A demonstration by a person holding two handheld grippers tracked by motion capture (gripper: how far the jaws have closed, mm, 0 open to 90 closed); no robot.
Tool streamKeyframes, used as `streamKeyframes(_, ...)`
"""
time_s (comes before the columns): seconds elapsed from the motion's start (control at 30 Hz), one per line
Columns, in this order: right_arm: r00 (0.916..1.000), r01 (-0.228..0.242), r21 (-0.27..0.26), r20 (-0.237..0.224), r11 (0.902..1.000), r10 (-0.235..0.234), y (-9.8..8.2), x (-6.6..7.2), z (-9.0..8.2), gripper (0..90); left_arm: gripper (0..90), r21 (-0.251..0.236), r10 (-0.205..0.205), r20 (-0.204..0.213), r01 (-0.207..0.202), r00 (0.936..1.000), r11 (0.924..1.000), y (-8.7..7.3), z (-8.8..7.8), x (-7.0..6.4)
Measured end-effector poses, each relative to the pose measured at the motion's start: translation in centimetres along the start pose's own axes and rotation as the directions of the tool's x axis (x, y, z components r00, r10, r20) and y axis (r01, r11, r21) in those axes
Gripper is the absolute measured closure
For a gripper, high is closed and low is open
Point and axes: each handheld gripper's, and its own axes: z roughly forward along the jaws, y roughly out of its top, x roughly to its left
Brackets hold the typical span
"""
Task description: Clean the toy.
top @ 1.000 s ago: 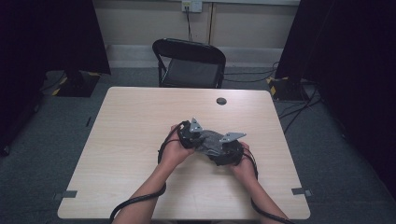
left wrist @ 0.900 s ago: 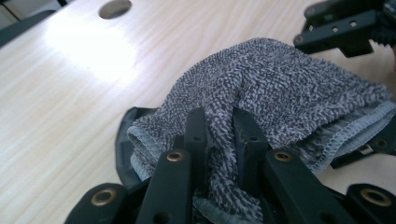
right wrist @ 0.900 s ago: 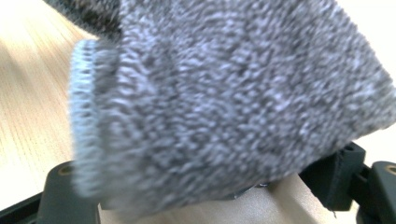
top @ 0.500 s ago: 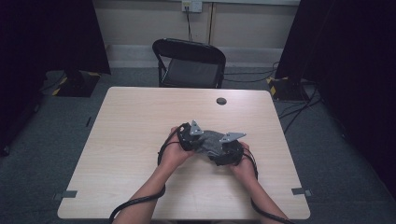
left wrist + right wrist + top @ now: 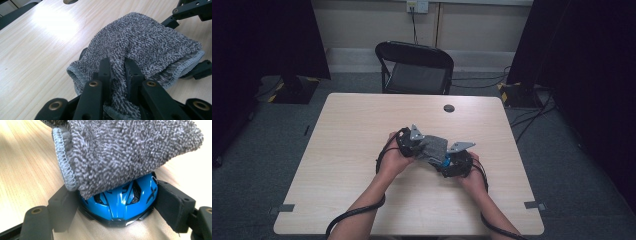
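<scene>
Things in hand number two: one grey cloth [image 5: 433,148] and one small blue helmet [image 5: 120,200], with one gripper in each of the person's hands. Elsewhere there is one black folding chair [image 5: 414,67] behind the far edge of the tabletop [image 5: 352,130], and one dark round disc [image 5: 449,108] near that far edge.

From the high view, the left gripper [image 5: 414,145] and the right gripper [image 5: 452,162] sit close together near the middle of the tabletop, the cloth stretched between them, and only a sliver of blue shows beside the right one. The left gripper view shows the weave and the stitched hem of the cloth [image 5: 147,47], bunched and draped forward, with the other gripper's black arms beyond it; the helmet is hidden there. The right gripper view shows the helmet plainly, glossy blue with dark vents, and the cloth [image 5: 125,152] lying over its top, hem hanging at the left.

On the left gripper [image 5: 117,72], the fingers [image 5: 104,72] stand narrow, pinching a fold of the cloth between them. On the right gripper [image 5: 117,202], the fingers [image 5: 172,202] stand wide, one pressed against each side of the helmet, which sits just above the wood.
</scene>
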Motion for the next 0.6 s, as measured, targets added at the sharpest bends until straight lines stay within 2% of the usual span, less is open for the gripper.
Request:
streamKeyframes(0.1,1.0000,0.000,0.000,0.000,1.0000,0.000,0.0,0.0,0.0,23.3,78.1,0.005,-0.007,-0.004,0.007,1.0000,1.0000,-0.1,0.0,0.2)
streamKeyframes(0.4,1.0000,0.000,0.000,0.000,1.0000,0.000,0.0,0.0,0.0,23.3,78.1,0.006,-0.062,-0.016,0.062,0.9979,0.9980,-0.8,-0.1,1.6)
streamKeyframes(0.6,1.0000,0.000,0.000,0.000,1.0000,0.000,0.0,0.0,0.0,23.3,78.2,0.010,-0.078,-0.024,0.078,0.9967,0.9969,-1.3,0.1,2.2)
